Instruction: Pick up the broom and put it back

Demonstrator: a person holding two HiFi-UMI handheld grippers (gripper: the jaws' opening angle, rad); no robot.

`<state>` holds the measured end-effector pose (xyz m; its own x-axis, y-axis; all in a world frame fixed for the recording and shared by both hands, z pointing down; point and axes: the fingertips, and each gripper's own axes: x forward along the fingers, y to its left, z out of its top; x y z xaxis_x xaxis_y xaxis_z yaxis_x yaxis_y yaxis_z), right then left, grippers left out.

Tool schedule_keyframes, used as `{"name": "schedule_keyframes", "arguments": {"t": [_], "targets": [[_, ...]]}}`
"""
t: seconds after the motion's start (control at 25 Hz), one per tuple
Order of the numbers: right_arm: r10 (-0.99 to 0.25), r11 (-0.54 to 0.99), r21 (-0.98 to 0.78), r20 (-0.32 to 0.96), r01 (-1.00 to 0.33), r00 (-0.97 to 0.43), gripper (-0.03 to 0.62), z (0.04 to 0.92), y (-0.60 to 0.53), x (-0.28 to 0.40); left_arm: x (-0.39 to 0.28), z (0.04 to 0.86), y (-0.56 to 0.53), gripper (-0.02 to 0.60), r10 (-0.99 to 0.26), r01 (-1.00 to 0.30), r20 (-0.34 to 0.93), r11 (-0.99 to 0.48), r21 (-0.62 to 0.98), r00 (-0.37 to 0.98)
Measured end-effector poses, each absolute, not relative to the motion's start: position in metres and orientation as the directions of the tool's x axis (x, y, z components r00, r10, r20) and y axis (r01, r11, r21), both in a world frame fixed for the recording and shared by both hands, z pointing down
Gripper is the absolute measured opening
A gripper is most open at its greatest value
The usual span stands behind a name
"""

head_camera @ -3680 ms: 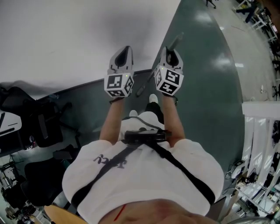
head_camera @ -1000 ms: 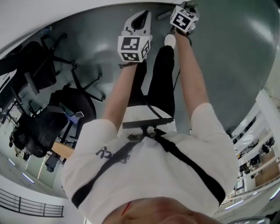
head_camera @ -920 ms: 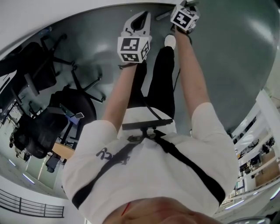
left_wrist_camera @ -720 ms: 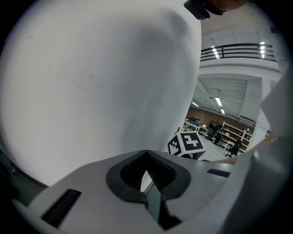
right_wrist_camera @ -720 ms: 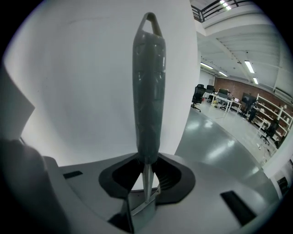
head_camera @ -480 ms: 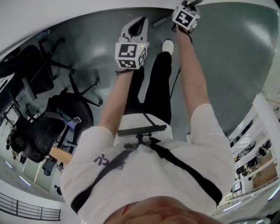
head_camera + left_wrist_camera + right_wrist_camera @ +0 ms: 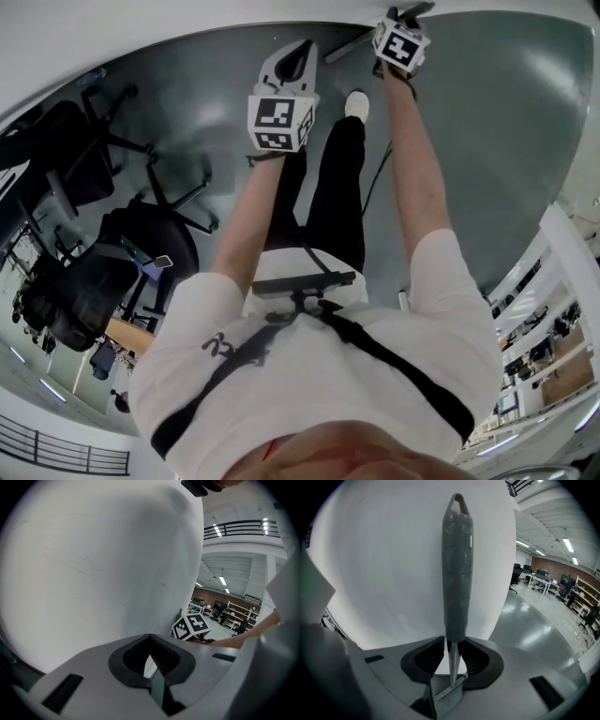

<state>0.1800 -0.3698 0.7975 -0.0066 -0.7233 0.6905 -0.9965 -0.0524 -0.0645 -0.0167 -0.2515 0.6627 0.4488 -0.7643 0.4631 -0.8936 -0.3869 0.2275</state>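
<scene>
The broom's grey handle (image 7: 457, 564), with a hanging loop at its end, stands straight up in the right gripper view against the white wall. Its thin metal shaft (image 7: 451, 660) runs down between the jaws of my right gripper (image 7: 451, 670), which is shut on it. In the head view the right gripper (image 7: 405, 14) is at the top by the wall's foot, and the broom shaft (image 7: 345, 45) slants left from it. My left gripper (image 7: 302, 49) hangs beside it to the left, shut with nothing in it (image 7: 150, 666). The broom head is hidden.
A white wall (image 7: 141, 37) curves along the top, with the grey-green floor (image 7: 497, 141) below it. Black office chairs (image 7: 141, 234) crowd the left. The person's shoe (image 7: 356, 101) is below the grippers. White shelving (image 7: 572, 272) stands at the right.
Since the oldest frame the head view has swung round and the chairs have come into view. Over the last second the right gripper moved slightly with the broom; the left hardly moved.
</scene>
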Motion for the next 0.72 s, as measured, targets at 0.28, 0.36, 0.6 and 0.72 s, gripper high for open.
{"name": "schedule_keyframes", "arguments": {"t": [0.28,0.36,0.6,0.72], "targets": [[-0.676,-0.026,-0.075,0.736,-0.997,-0.038,0.183,0.814,-0.359,0.187,-0.005,0.653,-0.25,0.012,-0.764,-0.887,0.453,-0.421,0.189,0.459],[-0.677,-0.019,-0.076,0.735,-0.997,-0.044,0.204,0.813,-0.358,0.187,-0.004,0.652,-0.25,0.012,-0.765,-0.886,0.449,-0.421,0.194,0.462],[-0.696,0.001,-0.058,0.717,-0.998,-0.042,0.206,0.799,-0.36,0.194,0.006,0.655,-0.245,0.012,-0.757,-0.882,0.454,-0.423,0.206,0.469],[-0.641,-0.007,-0.063,0.766,-0.998,-0.044,0.206,0.816,-0.346,0.199,0.009,0.658,-0.243,0.012,-0.753,-0.881,0.458,-0.422,0.213,0.472]]}}
